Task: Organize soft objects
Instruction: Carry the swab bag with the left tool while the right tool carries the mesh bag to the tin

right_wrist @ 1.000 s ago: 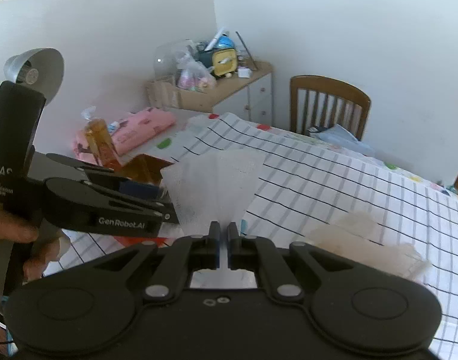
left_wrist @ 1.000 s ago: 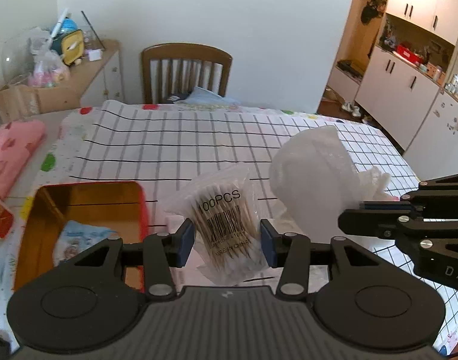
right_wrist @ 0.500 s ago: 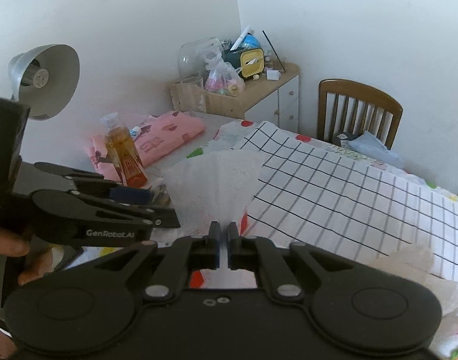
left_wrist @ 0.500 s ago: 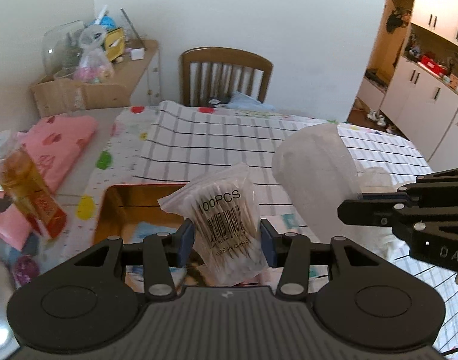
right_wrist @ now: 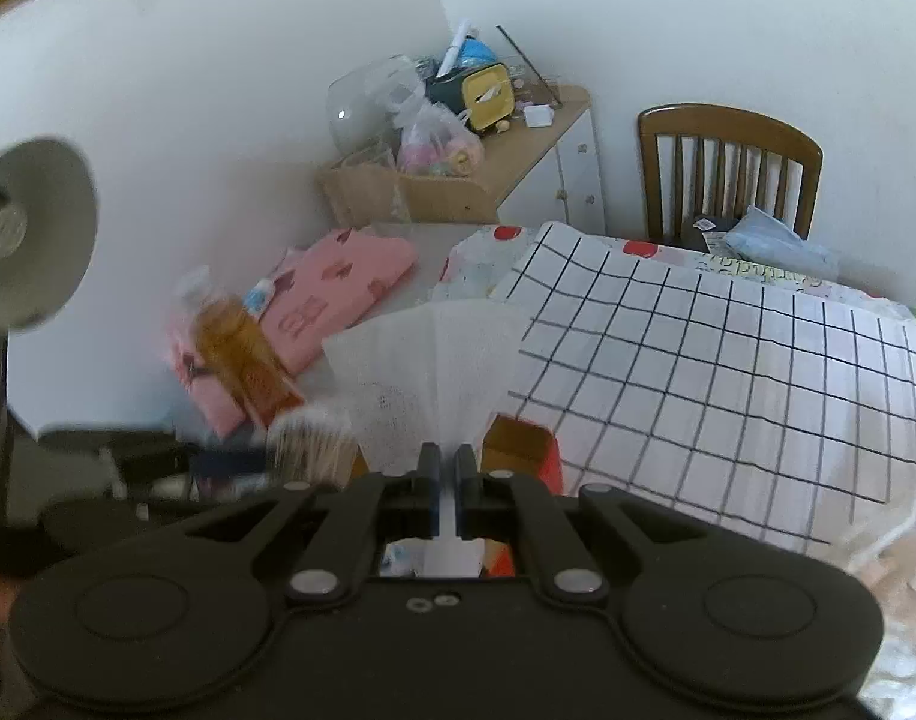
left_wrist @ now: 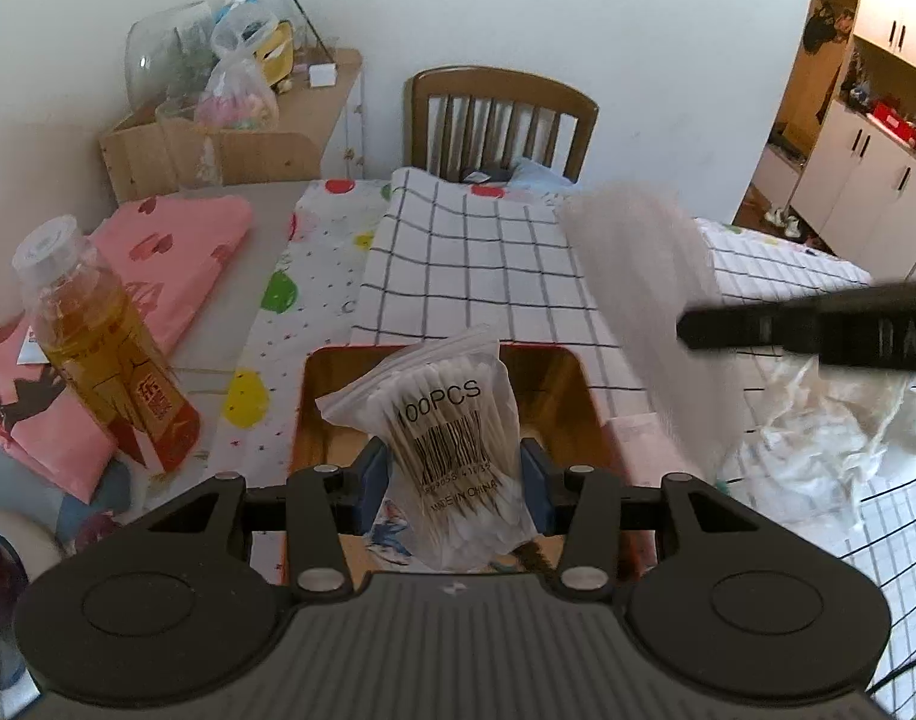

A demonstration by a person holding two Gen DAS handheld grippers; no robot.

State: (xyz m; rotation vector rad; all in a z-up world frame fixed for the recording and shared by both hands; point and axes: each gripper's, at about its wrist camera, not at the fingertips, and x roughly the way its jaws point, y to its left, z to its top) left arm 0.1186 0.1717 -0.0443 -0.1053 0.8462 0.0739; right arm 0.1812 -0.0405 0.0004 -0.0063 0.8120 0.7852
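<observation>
Holding the swab bag [left_wrist: 452, 450] in my left gripper [left_wrist: 455, 483], I have its blue pads pressed against both sides of the pack, which stands upright with its long axis running up and away from the fingers, the sealed top leaning left. Directly beneath and just beyond it sits the open tin [left_wrist: 583, 387], gold inside with a red rim, some printed packet already lying in its bottom. So the bag hangs over the tin's near half; I judge a straight drop downward would land it inside, and no sideways travel looks needed.

My right gripper [right_wrist: 447, 480] is clamped tight on a white gauze sheet [right_wrist: 428, 372], which fans upward and outward from the pinch. From the left camera that sheet [left_wrist: 643, 276] hangs to the right of the tin, above its right edge, with the right gripper's arm [left_wrist: 817, 330] crossing beyond it. The left is nearer the tin's centre, so I would release there first.

Farther off: a tea bottle [left_wrist: 98, 348] left of the tin, pink cloth [left_wrist: 176, 258] behind it, crumpled plastic [left_wrist: 817, 438] on the right, the checked tablecloth [left_wrist: 475, 264], then a chair [left_wrist: 499, 120].
</observation>
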